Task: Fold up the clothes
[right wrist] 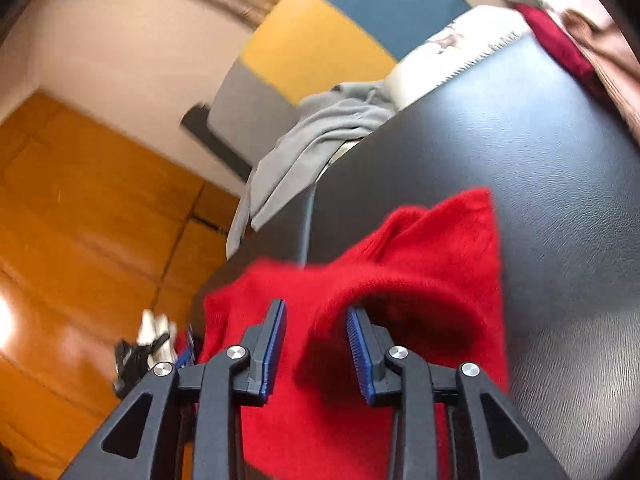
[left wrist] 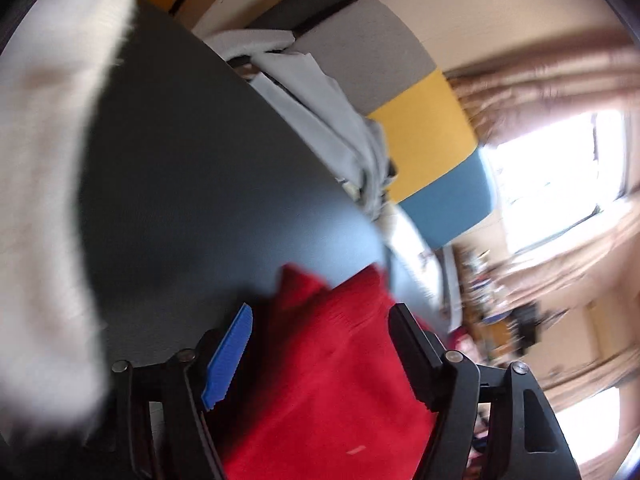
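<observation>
One red sweater [right wrist: 420,264] on show, and it lies on the black padded table [right wrist: 560,160], bunched at the table's near corner with part of it spilling over the edge toward the camera. Two grippers work it, one per view. The right gripper [right wrist: 316,312] sits over the sweater with its jaws partly apart; a rounded fold of red knit rises between them, brushing the right-side pad, while the left-side pad stands clear of it, so nothing is clamped. The left gripper [left wrist: 320,312] has its jaws spread wide, with the sweater [left wrist: 332,360] lying in the gap, neither pad pressing on it.

As for heading: in the right wrist view, one pointed corner of the sweater reaches away from the gripper across the table, up and to the right, and its long axis seems to run from the near edge toward that corner, though the bunching and blur make that hard to call.

Off the table's far edge: one grey garment [right wrist: 320,136] draped over the corner, and behind it a three-colour panel [right wrist: 316,36] in grey, yellow and blue. At the far end of the table, one dark red cloth [right wrist: 560,44] beside a pink one [right wrist: 608,52]. In the left wrist view, one white cloth [left wrist: 44,160] lies along the table's left side. Beside the table runs an orange wooden floor [right wrist: 80,208].
</observation>
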